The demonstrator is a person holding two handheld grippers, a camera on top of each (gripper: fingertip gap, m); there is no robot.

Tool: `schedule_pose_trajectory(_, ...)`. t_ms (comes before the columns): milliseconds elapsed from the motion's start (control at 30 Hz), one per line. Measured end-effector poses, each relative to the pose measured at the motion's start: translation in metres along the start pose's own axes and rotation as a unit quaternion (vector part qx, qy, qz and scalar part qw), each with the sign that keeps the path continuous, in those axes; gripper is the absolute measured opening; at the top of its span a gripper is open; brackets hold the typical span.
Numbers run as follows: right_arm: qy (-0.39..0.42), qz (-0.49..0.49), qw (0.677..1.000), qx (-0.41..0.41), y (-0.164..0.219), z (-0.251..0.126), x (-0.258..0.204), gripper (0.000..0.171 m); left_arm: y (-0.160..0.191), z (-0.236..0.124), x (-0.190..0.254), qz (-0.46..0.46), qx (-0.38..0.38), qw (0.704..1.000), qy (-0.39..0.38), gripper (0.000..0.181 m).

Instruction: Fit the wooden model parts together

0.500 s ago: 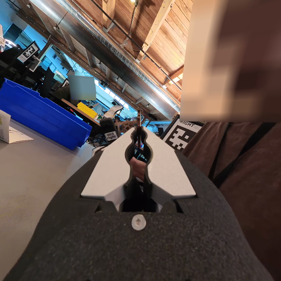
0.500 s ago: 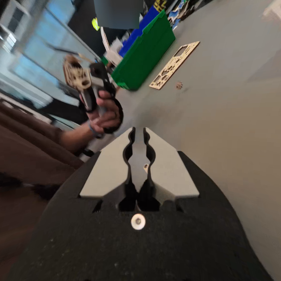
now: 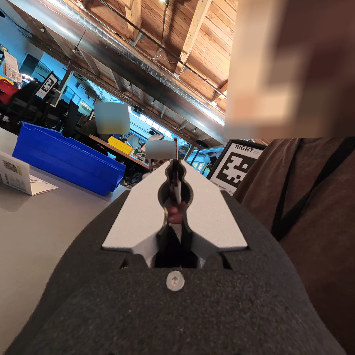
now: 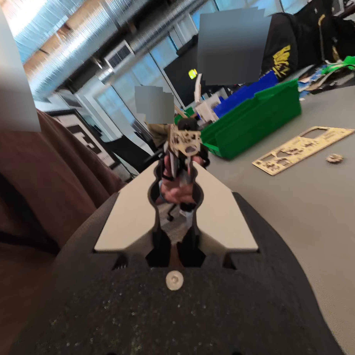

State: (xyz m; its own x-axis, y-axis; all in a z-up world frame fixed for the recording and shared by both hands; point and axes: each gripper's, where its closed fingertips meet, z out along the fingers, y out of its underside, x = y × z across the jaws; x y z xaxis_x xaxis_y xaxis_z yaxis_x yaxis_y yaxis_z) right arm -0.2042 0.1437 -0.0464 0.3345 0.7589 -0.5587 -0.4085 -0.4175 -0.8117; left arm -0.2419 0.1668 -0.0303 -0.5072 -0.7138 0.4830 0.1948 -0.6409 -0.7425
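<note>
My left gripper (image 3: 175, 163) is shut on a thin wooden model part (image 3: 175, 148), seen edge-on and sticking up past the fingertips. In the right wrist view this part (image 4: 184, 142) is a pale cut-out plate with holes, held in the air by the left gripper, whose handle a hand (image 4: 176, 192) grips. My right gripper (image 4: 176, 165) is open and empty, pointing straight at that part from just short of it. A wooden sheet with punched-out shapes (image 4: 301, 148) lies on the grey table (image 4: 317, 211), with a small loose wooden piece (image 4: 335, 158) beside it.
A green bin (image 4: 249, 123) stands on the table behind the sheet. In the left wrist view, a blue bin (image 3: 63, 159) and a white folded card (image 3: 17, 176) sit at the left. A framed marker sign (image 3: 236, 165) and a person's brown garment (image 3: 307, 211) are at the right. About 6 cm separates my left fingertips from my right. Between my right fingertips and the small loose wooden piece (image 4: 335, 158) there is roughly 25 cm.
My right gripper has swung toward the left gripper, so the held wooden part now lies straight ahead of it, and its jaws have opened wider. The left gripper stays shut on the part.
</note>
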Motion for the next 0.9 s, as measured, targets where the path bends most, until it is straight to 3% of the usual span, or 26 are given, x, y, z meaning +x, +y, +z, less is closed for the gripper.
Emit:
schedule_pose_trajectory(100,-0.01,-0.014,1.0,-0.002,-0.006,0.013,-0.011,0.021,0.007,0.004,0.001,0.023,-0.015,1.0,-0.01,0.001)
schedule_pose_trajectory(233,0.041,-0.079,0.995,-0.054,0.004,0.019,-0.008,0.003,0.009,0.008,0.004,0.033,-0.018,0.999,-0.008,0.001)
schedule_pose_trajectory(600,0.078,-0.187,0.955,-0.216,0.017,-0.003,-0.007,0.002,0.039,0.011,0.003,0.094,-0.119,0.988,-0.034,0.003)
schedule_pose_trajectory(700,0.088,-0.213,0.936,-0.267,0.025,-0.01,-0.002,0.003,0.052,0.008,-0.002,0.137,-0.17,0.974,-0.057,0.004)
schedule_pose_trajectory(833,0.121,-0.267,0.887,-0.357,0.043,-0.023,0.015,0.002,0.059,0.004,-0.013,0.188,-0.218,0.952,-0.103,0.023)
schedule_pose_trajectory(900,0.129,-0.279,0.873,-0.38,0.05,-0.026,0.023,0.002,0.069,0.003,-0.014,0.219,-0.257,0.934,-0.113,0.025)
